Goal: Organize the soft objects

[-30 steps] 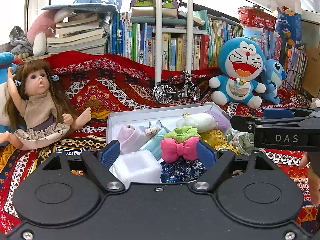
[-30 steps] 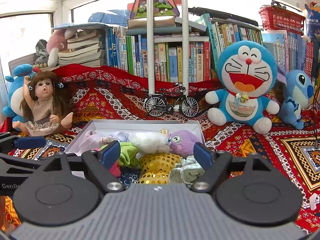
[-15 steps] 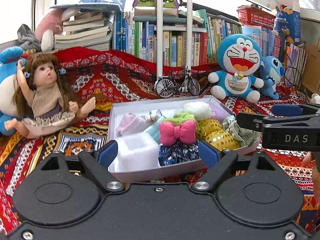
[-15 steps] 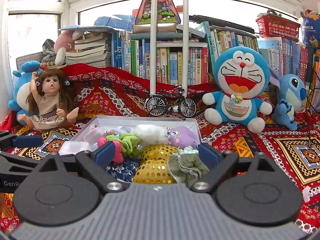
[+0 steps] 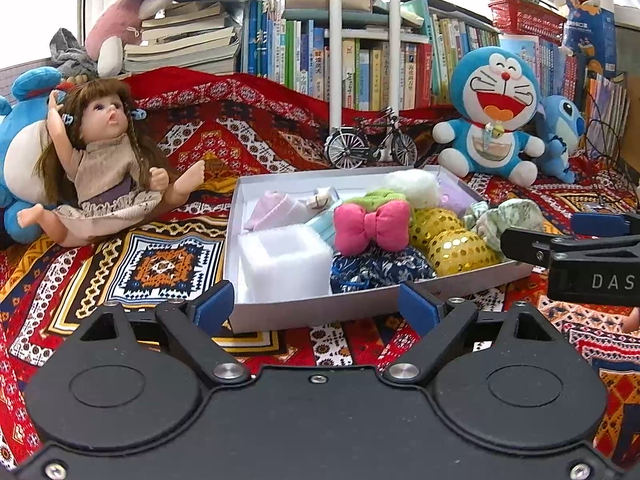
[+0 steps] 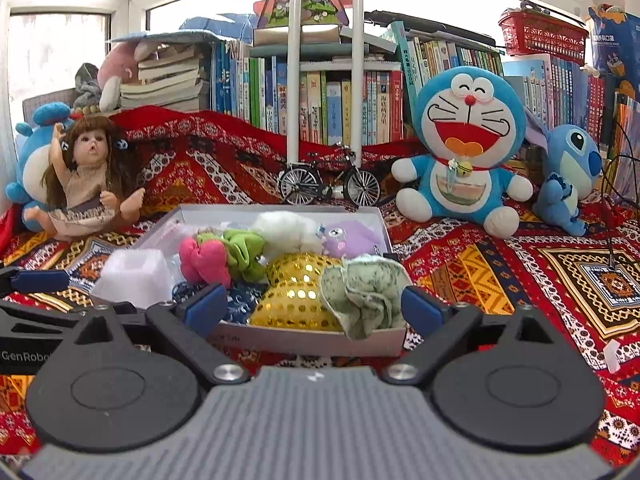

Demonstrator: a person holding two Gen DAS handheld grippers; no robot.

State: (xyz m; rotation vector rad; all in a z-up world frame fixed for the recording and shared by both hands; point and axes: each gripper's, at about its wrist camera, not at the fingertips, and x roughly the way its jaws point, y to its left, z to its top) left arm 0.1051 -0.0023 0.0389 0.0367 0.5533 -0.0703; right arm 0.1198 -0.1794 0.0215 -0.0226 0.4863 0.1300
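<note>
Soft objects are gathered in the white box (image 5: 280,312) on the patterned cloth (image 5: 160,264): a pink bow (image 5: 372,226), a white foam block (image 5: 286,260), gold sequined pieces (image 5: 456,240) and a pale green cloth (image 6: 360,292) slumped over the near rim, seemingly because the box is crowded. The left gripper (image 5: 316,306) and right gripper (image 6: 314,308) are held wide and empty, both having just been opening. Compared with a second earlier, both are drawn back, so the box's front wall is now seen.

I held both grippers tilted downward, the left gripper (image 5: 316,306) and right gripper (image 6: 314,308) gaping wide, jaws just opening, nothing gripped.
</note>
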